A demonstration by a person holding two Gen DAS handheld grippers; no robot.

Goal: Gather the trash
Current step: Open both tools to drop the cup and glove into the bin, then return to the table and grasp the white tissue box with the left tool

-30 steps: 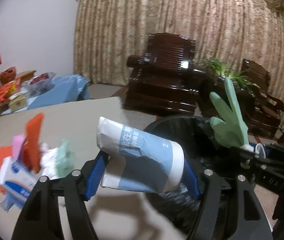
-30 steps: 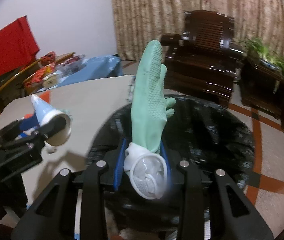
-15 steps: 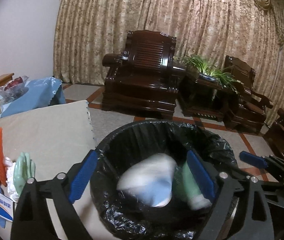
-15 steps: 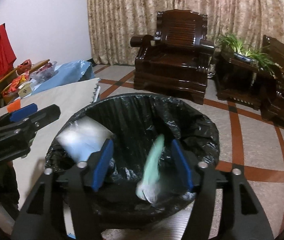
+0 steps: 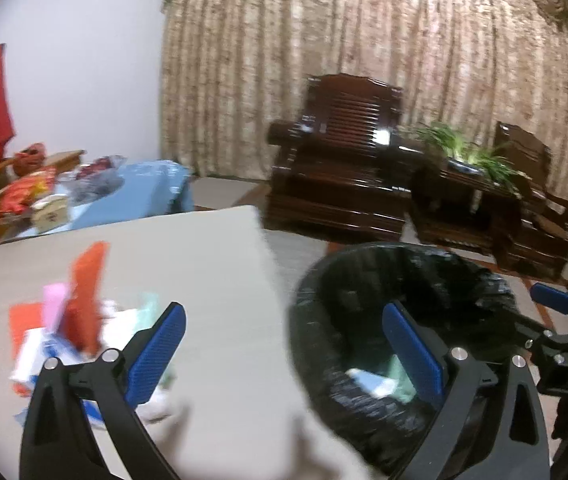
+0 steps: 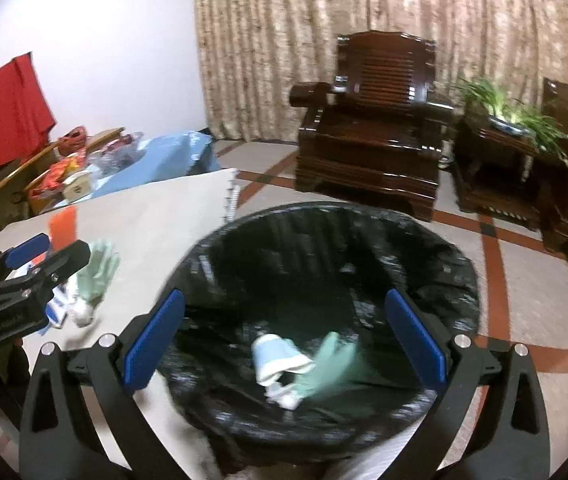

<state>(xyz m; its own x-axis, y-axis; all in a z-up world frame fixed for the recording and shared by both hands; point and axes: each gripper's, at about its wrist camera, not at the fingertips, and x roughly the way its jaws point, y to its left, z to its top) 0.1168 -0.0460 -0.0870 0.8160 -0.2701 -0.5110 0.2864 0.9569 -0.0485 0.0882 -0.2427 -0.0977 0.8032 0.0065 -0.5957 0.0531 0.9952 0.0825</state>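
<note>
A bin lined with a black bag stands by the table's corner. Inside it lie a blue-and-white wrapper and a green rubber glove. My right gripper hangs over the bin's mouth, its jaws opening with nothing between them. My left gripper straddles the table edge and the bin rim, its jaws also opening and empty. On the table to its left lies a trash pile: an orange piece, a white-blue packet and a second green glove.
The beige cloth-covered table ends just left of the bin. Dark wooden armchairs and a plant stand stand behind on the tiled floor. A blue-covered side table with clutter sits at the far left.
Both grippers opened and let go: the wrapper and the green glove dropped into the bin. The left gripper swung over the bin and back toward the table.
</note>
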